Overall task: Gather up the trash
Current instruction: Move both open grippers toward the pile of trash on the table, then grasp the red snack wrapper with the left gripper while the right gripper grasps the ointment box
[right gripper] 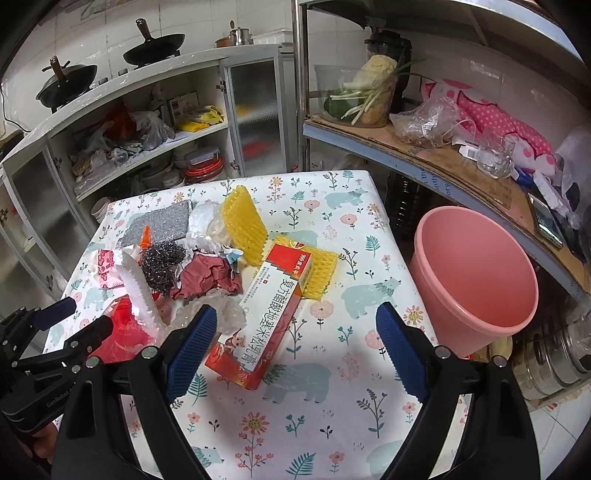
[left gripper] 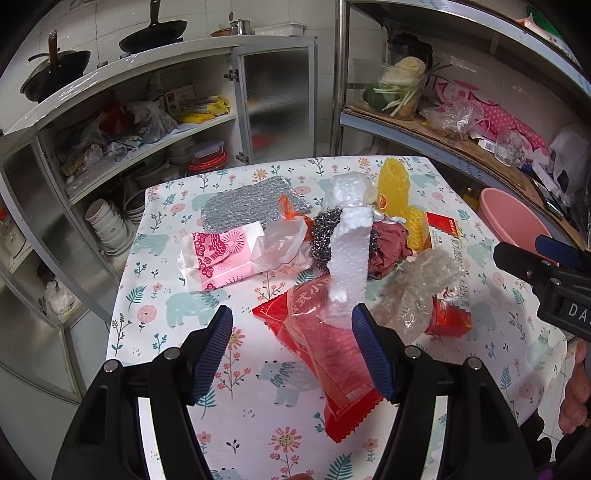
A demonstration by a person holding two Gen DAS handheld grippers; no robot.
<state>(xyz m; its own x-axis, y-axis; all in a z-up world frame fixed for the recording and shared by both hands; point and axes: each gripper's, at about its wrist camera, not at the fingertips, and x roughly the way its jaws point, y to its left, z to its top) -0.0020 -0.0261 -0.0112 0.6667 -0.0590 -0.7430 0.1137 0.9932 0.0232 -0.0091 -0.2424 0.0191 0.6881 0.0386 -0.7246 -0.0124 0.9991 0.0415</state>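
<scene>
Between the spread jaws of the right gripper (right gripper: 295,347) lies the red-and-white carton (right gripper: 269,314) on the tabletop (right gripper: 332,406): light, stiff, best pinched across its narrow sides. Left gripper (left gripper: 291,347), jaws spread, overhangs a slippery red wrapper (left gripper: 325,354).

A home kitchen, lived-in and crowded. Two black woks with wooden handles (right gripper: 151,46) sit on a white counter (right gripper: 110,86) against a tiled wall, with a small steel kettle (right gripper: 240,36) further along. Below, an open white cupboard with frosted glass doors (left gripper: 275,99) holds stacked white bowls (left gripper: 107,223), lidded plastic food boxes (right gripper: 201,162) and bagged groceries. A metal rack (right gripper: 406,147) beside it carries a clear tub of cabbage and green onions (right gripper: 364,94). A floral cloth covers the desk (right gripper: 314,406)
</scene>
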